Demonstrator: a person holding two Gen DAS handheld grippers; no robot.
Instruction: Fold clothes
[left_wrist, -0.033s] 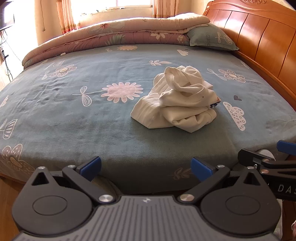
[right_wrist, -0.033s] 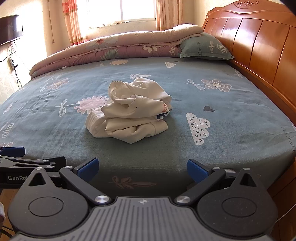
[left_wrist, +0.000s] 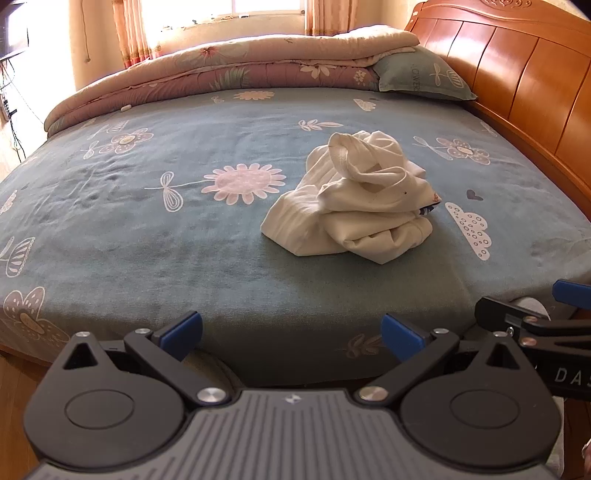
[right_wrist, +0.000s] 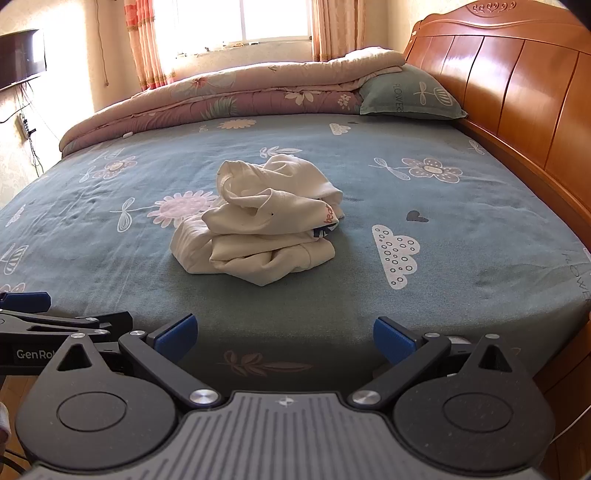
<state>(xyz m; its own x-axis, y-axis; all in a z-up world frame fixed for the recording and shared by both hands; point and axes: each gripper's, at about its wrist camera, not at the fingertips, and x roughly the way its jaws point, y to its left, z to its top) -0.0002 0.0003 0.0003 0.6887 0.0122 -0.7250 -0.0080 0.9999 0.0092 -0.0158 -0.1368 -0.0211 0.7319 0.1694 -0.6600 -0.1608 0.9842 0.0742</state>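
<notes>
Cream garment (left_wrist: 351, 199) lies crumpled at centre frame on the blue bedsheet (left_wrist: 147, 229). Left gripper (left_wrist: 291, 334) and right gripper (right_wrist: 284, 334) hang at the bottom edge, jaws wide, empty. Best approach: seize separate edges and spread it flat first.

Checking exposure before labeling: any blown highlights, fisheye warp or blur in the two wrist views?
Left wrist view: window blown out, glare washing the wall beside the curtain; bed edge bows from fisheye. Right wrist view: window also clipped, headboard curves strongly. Both: cream garment sharp, softly lit with faint shadows; corners vignetted.
</notes>
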